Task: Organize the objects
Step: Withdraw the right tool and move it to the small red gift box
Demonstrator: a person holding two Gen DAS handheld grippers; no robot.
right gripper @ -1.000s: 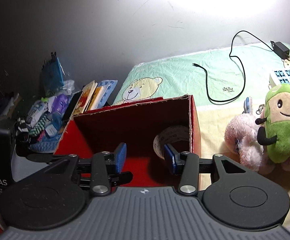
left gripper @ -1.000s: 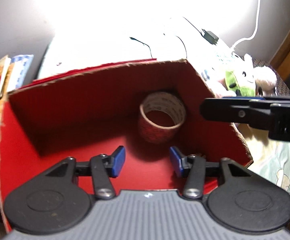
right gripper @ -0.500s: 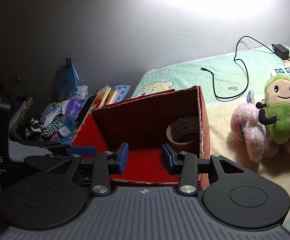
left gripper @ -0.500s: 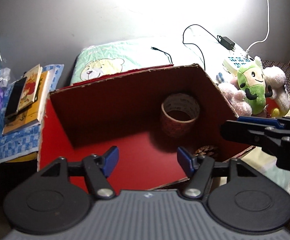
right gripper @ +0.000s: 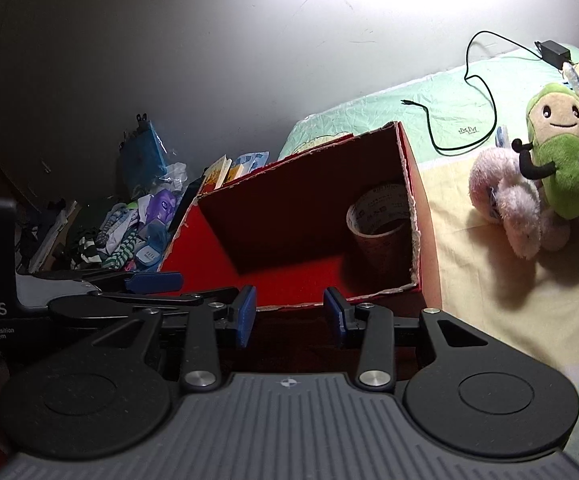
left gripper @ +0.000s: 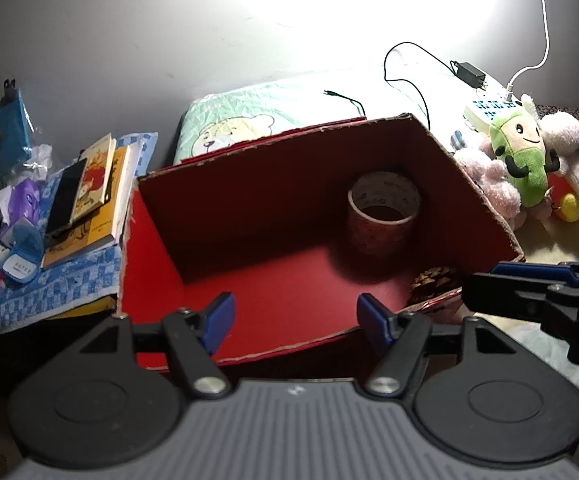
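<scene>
Both grippers pulled back and up from the red box (left gripper: 249, 216) versus a second ago: then nosed right inside it, now hovering just short of its near rim, whole interior in view. Left gripper (left gripper: 295, 318) wide open, nothing between the blue pads. Right gripper (right gripper: 289, 314) also open, somewhat narrower, empty. Tape roll (left gripper: 383, 212) standing on end in the box's far-right corner, same spot as before, so looks like a finished drop-off. Pinecone (left gripper: 435, 280) in the box's near-right corner, tight against the wall, only partly visible. Rest of the box floor bare. Outside the box to its right: green plush (right gripper: 561, 160) propped upright, leaning on the pink plush (right gripper: 509, 216), both on the bedsheet (right gripper: 441, 120). Black cable (right gripper: 477, 80) and adapter beyond the box's far-right side. To the box's left: stack of books (left gripper: 89, 196) with a dark phone-like slab on top, plus small clutter further left. Read on the change: placement step closed out, hands free, retreat clears line of sight for picking the next item. Probable next candidate a plush, nearest the right gripper; soft and bulky, so will need a wider opening.
</scene>
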